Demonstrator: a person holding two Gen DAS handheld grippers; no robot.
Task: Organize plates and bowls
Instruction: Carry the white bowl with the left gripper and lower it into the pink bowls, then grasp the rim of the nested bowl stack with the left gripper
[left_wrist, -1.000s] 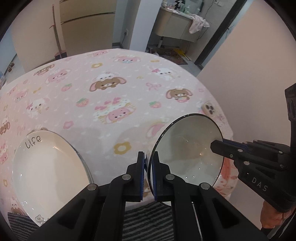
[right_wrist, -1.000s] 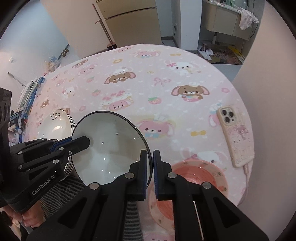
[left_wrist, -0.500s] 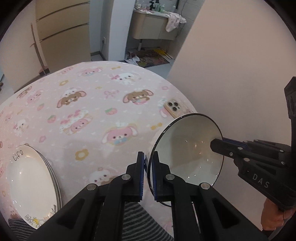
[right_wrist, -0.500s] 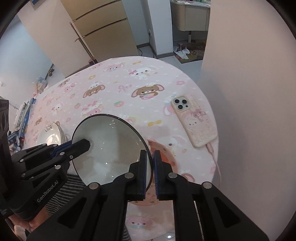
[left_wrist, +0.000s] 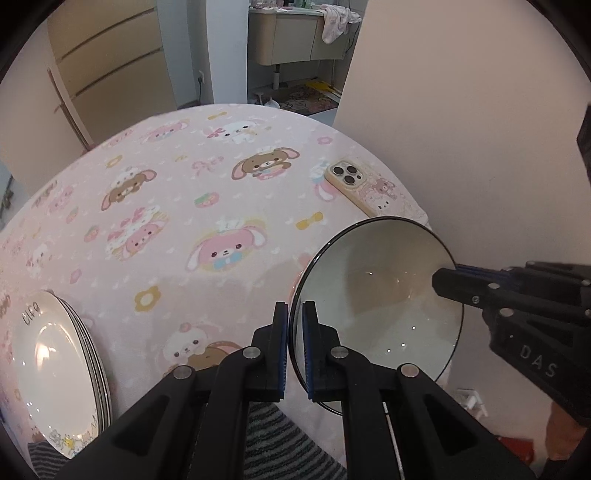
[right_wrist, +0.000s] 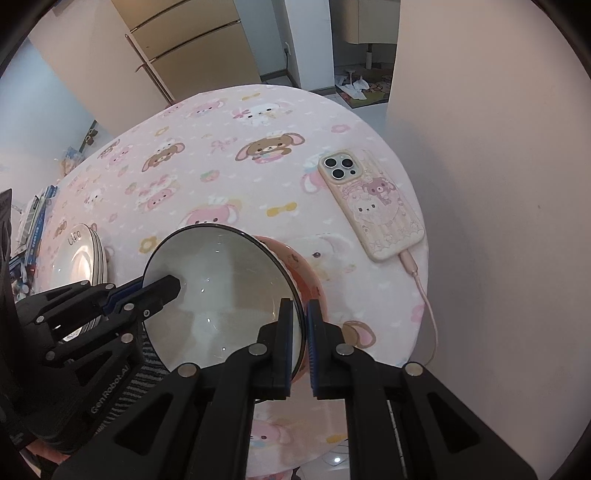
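A white bowl with a thin black rim (left_wrist: 380, 302) (right_wrist: 229, 295) is held in the air by both grippers. My left gripper (left_wrist: 294, 325) is shut on its left rim. My right gripper (right_wrist: 301, 325) is shut on its opposite rim and shows in the left wrist view (left_wrist: 448, 278). Below the bowl a pink bowl (right_wrist: 306, 273) sits on the table, mostly hidden by it. A stack of white plates marked "Life" (left_wrist: 55, 376) (right_wrist: 79, 258) sits at the table's left.
The round table has a pink cartoon cloth (left_wrist: 192, 229). A phone in a pink case (right_wrist: 369, 203) (left_wrist: 365, 188) lies at the right edge with a cable (right_wrist: 424, 306) trailing off. A wall (right_wrist: 498, 184) stands close on the right.
Both grippers have carried the white bowl to the right, from near the plate stack to above the pink bowl. The phone and the wall have come closer.
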